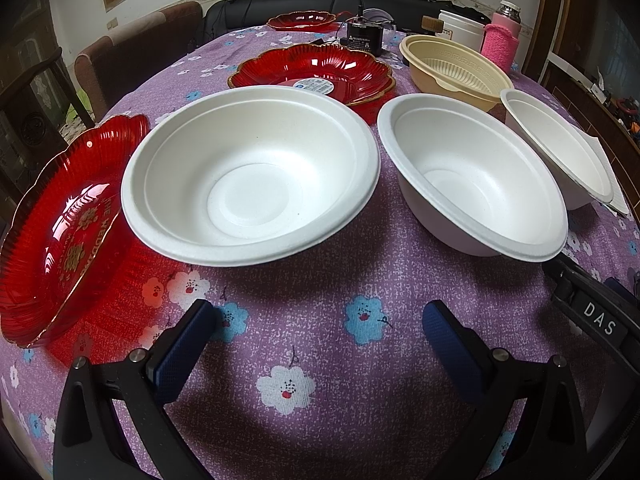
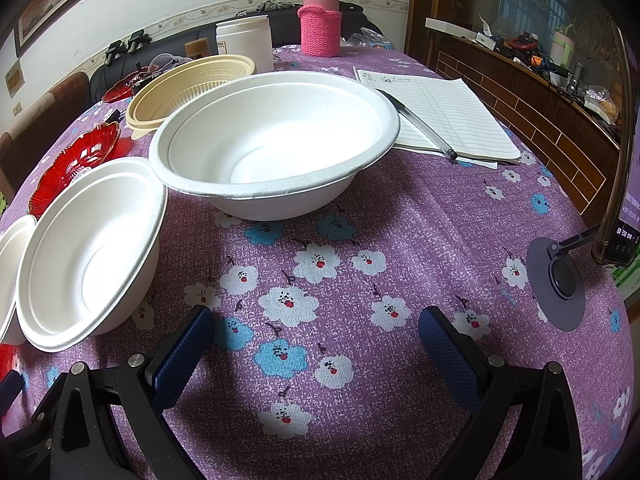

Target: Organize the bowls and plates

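Flanking white bowls [image 2: 276, 144]: notepad [image 2: 444, 116], red plates [image 1: 60, 236]

The right gripper [image 2: 316, 336] sits at the bottom of the frame, its two blue-padded fingers [image 2: 182, 354] spread wide over the purple flowered tablecloth [image 2: 420, 224], holding nothing. A large white bowl [image 2: 276, 140] stands upright in the centre. A second white bowl [image 2: 88, 252] lies at the left, its rim just beside the first. Behind them, upper left, is a beige bowl [image 2: 180, 92], and a red plate [image 2: 76, 164] at the left edge. A lined notepad [image 2: 452, 116] with a pen [image 2: 420, 124] on it lies at upper right. A pink-sleeved bottle [image 2: 320, 20] stands at the top.
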